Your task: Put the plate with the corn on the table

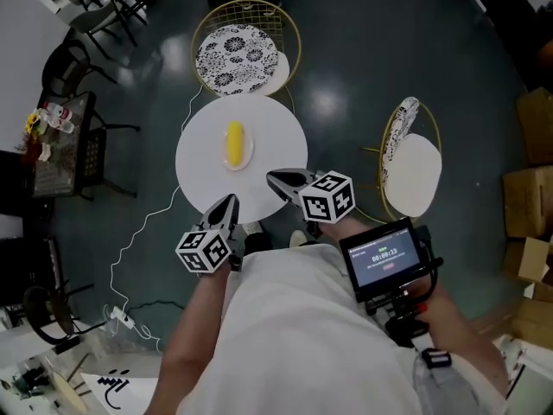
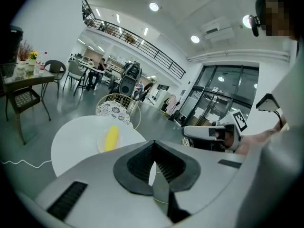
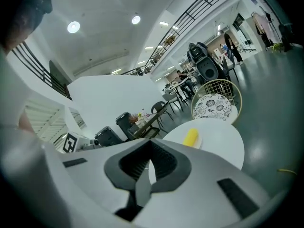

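On the white table (image 1: 276,158) the plate (image 1: 248,151) sits flat near the middle with the corn (image 1: 234,143) lying on it, so I judge the placing done. The left gripper (image 1: 230,204) and right gripper (image 1: 276,180) hover over the table's near edge, well apart from the plate. Both have their jaws pressed together with nothing between them. What's left is a clean retreat: I'd lift both straight up and back toward me, taking care not to brush or jolt the table's rim.
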Demonstrator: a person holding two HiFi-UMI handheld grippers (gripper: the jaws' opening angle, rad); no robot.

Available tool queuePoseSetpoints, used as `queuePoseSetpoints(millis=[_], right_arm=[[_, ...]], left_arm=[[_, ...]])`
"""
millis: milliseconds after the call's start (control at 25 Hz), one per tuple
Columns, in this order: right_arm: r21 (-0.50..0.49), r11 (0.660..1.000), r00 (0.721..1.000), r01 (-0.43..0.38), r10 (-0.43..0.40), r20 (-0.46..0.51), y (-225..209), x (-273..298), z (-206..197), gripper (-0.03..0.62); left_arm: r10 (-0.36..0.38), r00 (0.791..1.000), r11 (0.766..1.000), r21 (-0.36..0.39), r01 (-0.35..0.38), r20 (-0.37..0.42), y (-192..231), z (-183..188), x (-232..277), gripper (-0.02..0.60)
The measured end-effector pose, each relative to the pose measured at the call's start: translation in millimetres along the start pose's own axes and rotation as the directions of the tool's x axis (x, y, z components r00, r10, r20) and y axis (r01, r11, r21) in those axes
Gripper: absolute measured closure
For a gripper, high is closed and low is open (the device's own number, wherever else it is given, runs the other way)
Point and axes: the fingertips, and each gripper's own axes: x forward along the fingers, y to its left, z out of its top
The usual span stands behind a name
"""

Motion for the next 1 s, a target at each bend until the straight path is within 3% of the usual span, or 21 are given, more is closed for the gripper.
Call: queuePoseSetpoints(millis=[360,1000], right_arm=[[0.001,1.000,1.000,0.002,-0.002,-0.026,10,-24,-31,0.588],[0.006,1.000,0.999,-0.011,0.011,-0.050,17,-20,-51,0.588]], left_arm=[[-0.017,1.000,0.999,0.029,0.017,0.009,-24,-20,-19,0.575],[-0.020,1.000,0.999,0.047,0.020,0.007,-20,-27,-26,0.575]])
